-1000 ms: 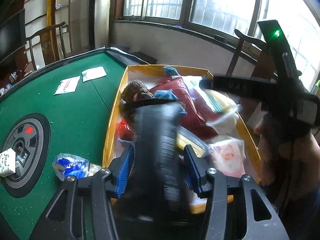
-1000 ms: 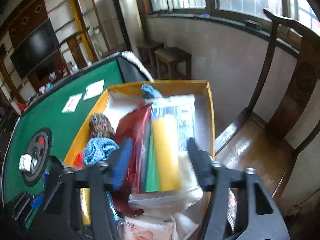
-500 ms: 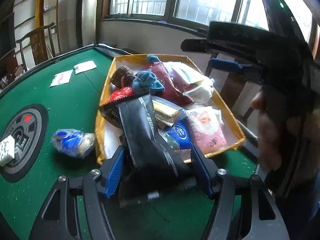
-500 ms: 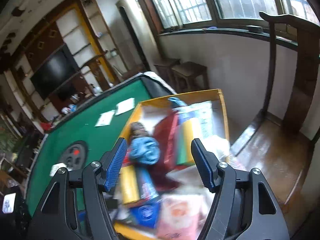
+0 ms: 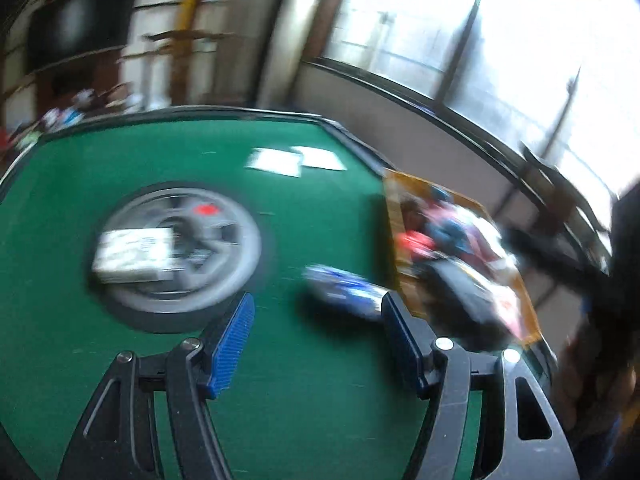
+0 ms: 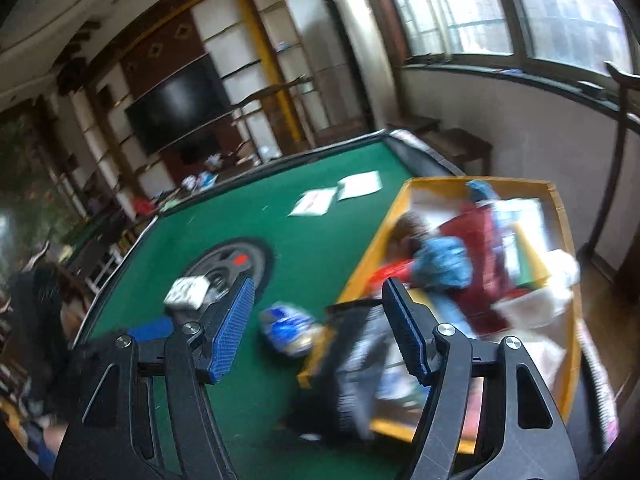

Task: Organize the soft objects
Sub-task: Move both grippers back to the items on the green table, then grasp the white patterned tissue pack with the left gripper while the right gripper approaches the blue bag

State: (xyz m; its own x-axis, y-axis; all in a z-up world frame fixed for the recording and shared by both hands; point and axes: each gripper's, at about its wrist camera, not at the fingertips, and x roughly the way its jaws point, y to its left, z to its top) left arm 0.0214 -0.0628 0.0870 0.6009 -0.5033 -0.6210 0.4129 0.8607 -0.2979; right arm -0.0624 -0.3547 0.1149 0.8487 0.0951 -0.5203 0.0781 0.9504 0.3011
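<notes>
Standing apart and empty: left gripper (image 5: pixel 316 336), right gripper (image 6: pixel 316 328), over green table (image 6: pixel 304 236). Yellow box (image 6: pixel 560 216) heaped with soft packets; blue packet (image 6: pixel 286 326) beside it.

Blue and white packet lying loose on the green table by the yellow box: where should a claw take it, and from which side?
Grip the blue and white packet across its puffy middle, coming down from above on the open table side, away from the yellow box. It lies flat with its right end close to the box wall and a dark pack draped over that wall, so there seems little room there.
</notes>
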